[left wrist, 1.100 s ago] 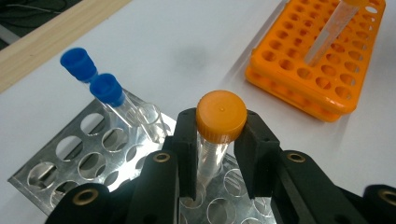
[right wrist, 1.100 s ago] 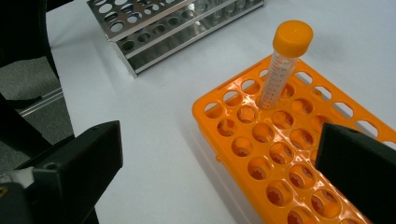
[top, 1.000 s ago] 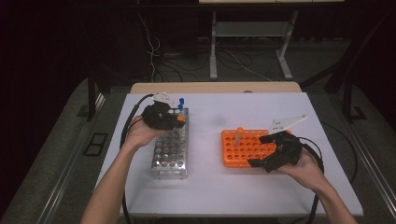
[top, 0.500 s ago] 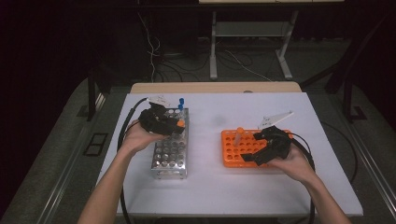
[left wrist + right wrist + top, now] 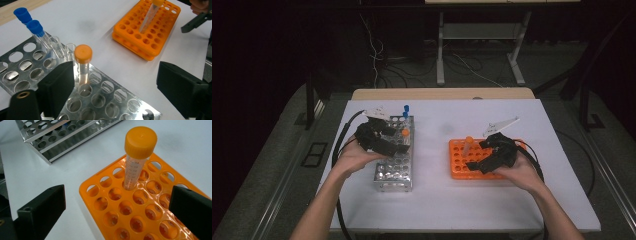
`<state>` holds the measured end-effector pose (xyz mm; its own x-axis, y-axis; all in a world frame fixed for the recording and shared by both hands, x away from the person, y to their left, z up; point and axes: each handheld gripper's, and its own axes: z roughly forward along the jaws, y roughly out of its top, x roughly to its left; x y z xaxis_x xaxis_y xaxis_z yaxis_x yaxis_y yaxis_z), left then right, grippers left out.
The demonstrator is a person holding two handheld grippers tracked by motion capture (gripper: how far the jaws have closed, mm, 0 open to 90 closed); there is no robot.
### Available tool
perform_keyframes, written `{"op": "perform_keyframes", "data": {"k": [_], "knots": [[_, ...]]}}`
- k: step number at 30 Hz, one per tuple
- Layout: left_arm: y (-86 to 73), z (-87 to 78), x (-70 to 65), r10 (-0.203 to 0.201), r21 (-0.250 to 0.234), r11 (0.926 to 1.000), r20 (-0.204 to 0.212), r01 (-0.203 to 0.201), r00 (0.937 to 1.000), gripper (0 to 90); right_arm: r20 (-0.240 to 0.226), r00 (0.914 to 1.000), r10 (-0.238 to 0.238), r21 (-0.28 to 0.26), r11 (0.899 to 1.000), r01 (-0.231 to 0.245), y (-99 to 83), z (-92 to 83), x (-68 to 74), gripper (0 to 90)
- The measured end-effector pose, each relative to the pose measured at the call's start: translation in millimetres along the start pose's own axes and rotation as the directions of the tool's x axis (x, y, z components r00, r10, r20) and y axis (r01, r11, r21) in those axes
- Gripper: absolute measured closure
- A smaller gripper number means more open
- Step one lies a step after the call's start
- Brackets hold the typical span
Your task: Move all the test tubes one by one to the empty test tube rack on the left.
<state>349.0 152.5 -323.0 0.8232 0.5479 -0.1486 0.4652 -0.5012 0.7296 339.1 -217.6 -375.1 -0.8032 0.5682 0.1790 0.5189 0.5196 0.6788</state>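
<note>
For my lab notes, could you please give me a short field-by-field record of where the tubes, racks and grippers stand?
metal rack: holds an orange-capped tube and two blue-capped tubes
orange rack: holds one orange-capped tube, upright
left gripper: jaws just opened, orange-capped tube beside one jaw, not gripped
right gripper: open, short of its tube
table: white

Orange rack (image 5: pixel 140 215), silver rack (image 5: pixel 105 100), blue caps (image 5: pixel 35 27), white table (image 5: pixel 437 205).

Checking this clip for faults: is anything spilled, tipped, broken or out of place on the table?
Nothing stands out. The orange-capped tube stands in the metal rack, another tube stands in the orange rack, and two blue-capped tubes stand at the metal rack's far end. No spill shows on the table.
</note>
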Motion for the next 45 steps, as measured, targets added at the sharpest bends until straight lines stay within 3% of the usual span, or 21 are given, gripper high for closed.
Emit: {"op": "perform_keyframes", "data": {"k": [5,9,11,15,17,19,33,38,45], "knots": [[-7.6,-1.8,-9.4,-0.007,-0.005,1.0,0.006,0.007,1.0,0.7,0.011,0.9999,0.0,0.006,1.0,0.0,0.4,4.0,-2.4,0.4],[-15.8,-1.3,-16.3,-0.009,-0.011,0.9999,0.004,0.009,1.0,0.0,0.018,0.9998,-0.002,0.01,1.0,0.002,0.8,8.4,-5.2,0.5],[-19.3,-0.8,-18.8,-0.009,-0.013,0.9999,0.007,0.009,0.9999,0.0,0.014,0.9999,-0.007,0.012,1.0,0.007,1.0,10.1,-6.1,7.0],[-25.5,0.1,-22.2,-0.009,-0.019,0.9998,0.012,0.01,0.9999,0.0,0.031,0.9995,-0.012,0.016,1.0,0.012,1.9,14.4,-6.7,7.7],[-27.9,0.8,-23.5,-0.008,-0.019,0.9998,0.015,0.009,0.9999,0.0,0.033,0.9992,-0.022,0.018,1.0,0.021,1.7,16.5,-6.8,18.4],[-29.9,1.6,-24.9,-0.01,-0.019,0.9998,0.013,0.01,0.9999,0.0,0.039,0.9989,-0.025,0.021,0.999,0.024,2.0,19.4,-7.1,20.6],[-30.0,0.2,-30.2,0.012,-0.02,0.9997,0.014,-0.012,0.9998,0.0,0.094,0.9949,-0.038,-0.011,0.999,0.039,3.6,32.1,-10.2,60.7],[-29.5,0.1,-30.4,0.012,-0.02,0.9997,0.012,-0.012,0.9999,0.0,0.085,0.9953,-0.047,-0.027,0.998,0.049,3.7,36.5,-9.1,73.2],[-27.9,-0.6,-31.6,0.017,-0.021,0.9996,0.012,-0.017,0.9998,0.0,0.099,0.9931,-0.063,-0.026,0.998,0.066,7.7,32.3,-5.0,73.9]]}}
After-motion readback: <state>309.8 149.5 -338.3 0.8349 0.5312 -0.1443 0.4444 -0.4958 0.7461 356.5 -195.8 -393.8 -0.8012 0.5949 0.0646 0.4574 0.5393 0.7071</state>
